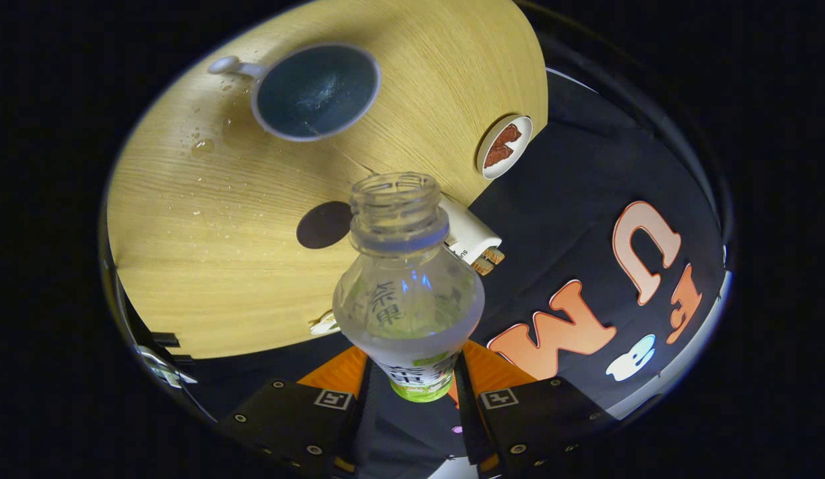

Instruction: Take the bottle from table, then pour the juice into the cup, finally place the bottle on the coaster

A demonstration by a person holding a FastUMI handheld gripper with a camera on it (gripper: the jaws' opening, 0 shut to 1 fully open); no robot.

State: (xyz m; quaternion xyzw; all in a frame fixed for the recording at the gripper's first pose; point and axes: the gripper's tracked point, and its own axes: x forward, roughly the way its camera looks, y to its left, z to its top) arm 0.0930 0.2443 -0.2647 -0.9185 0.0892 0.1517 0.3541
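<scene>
My gripper (pixel 412 372) is shut on a clear plastic bottle (pixel 407 293), both fingers pressing its labelled lower part. The bottle has no cap and its open neck (pixel 398 203) points ahead, tilted over the wooden table (pixel 206 266). A dark blue cup (pixel 316 91) with a pale rim and handle stands well beyond the neck and holds some liquid. A round dark coaster (pixel 323 225) lies flat on the table just beside the neck, between bottle and cup.
Drops of spilled liquid (pixel 203 146) dot the wood beside the cup. A small white dish (pixel 504 146) with brown pieces sits at the table's edge. A white box (pixel 471 236) lies partly hidden behind the bottle's shoulder. The black cloth wall rises past the table's edge.
</scene>
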